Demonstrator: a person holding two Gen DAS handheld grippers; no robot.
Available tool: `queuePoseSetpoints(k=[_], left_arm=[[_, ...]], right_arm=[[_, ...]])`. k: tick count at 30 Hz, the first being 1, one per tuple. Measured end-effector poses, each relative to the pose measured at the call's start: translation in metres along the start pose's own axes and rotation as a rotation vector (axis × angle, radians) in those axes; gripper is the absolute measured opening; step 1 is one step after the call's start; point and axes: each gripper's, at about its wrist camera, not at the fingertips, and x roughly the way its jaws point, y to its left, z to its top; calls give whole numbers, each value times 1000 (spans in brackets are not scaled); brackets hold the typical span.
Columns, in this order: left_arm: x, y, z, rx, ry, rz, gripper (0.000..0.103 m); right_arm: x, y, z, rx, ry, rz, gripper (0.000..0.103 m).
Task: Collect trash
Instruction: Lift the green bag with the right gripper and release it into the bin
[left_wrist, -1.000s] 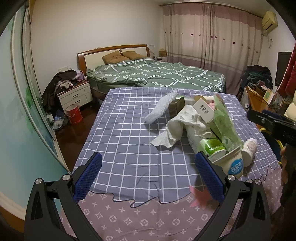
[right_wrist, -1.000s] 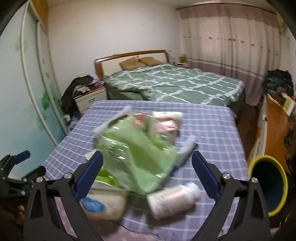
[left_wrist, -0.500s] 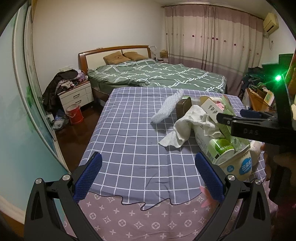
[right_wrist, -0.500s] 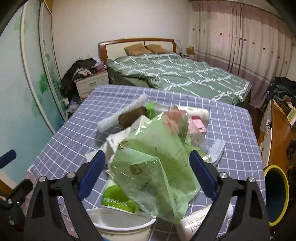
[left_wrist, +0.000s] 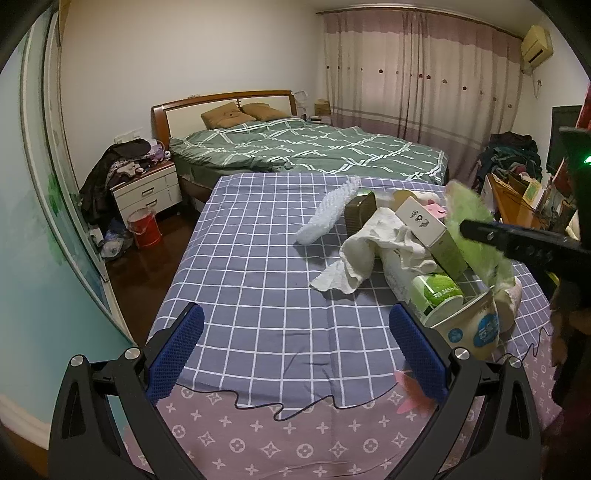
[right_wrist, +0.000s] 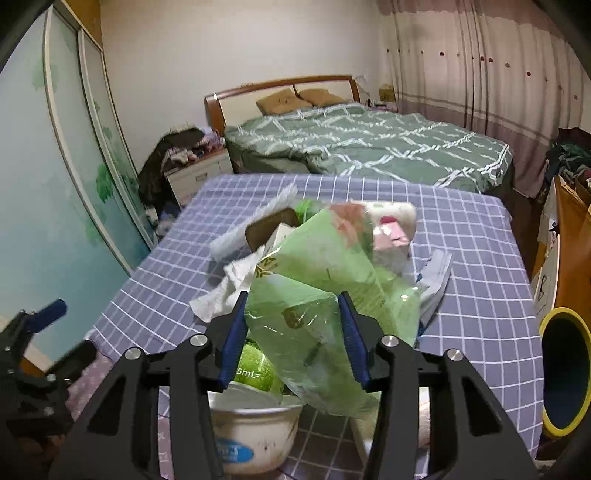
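Two grippers: right gripper (right_wrist: 291, 332), jaws just closing, is clamped on green plastic bag (right_wrist: 325, 295); left gripper (left_wrist: 295, 350) is held wide open, empty.
Bag place: atop trash pile on checked table (left_wrist: 251, 280).
Around bag: white cup (right_wrist: 251, 428) below, white cloth (right_wrist: 225, 291) left, yellow-rimmed bin (right_wrist: 565, 373) well right.
Bag axis: slanted away, up-right.

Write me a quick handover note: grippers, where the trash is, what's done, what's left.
Right gripper: its fingers have just been closing on the green plastic bag atop the trash pile; the pads now press its sides.
Left gripper: open, nothing in it, over the near edge of the checked tablecloth.
Pile: white cloth, carton, green can, paper bowl.
Yellow-rimmed bin is on the floor to the right.
Done: bag gripped. Left: bin the bag, then the rest.
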Motion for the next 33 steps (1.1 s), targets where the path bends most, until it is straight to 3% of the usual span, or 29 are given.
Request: queuePoseSetpoints(k=[8, 12, 17, 25, 33], left_arm=[[0, -12, 3, 18, -6, -11, 99], [-1, -14, 5, 22, -9, -14, 99], [-1, -23, 6, 33, -8, -23, 99], [-2, -40, 12, 62, -9, -57, 99], [-2, -70, 19, 104, -13, -99, 99]], right_arm=[[-31, -11, 13, 15, -78, 26, 34], [-52, -24, 18, 37, -128, 35, 24], [-75, -45, 21, 71, -180, 32, 23], [-111, -99, 19, 129, -253, -90, 21], [-134, -199, 8, 239, -275, -309, 21]])
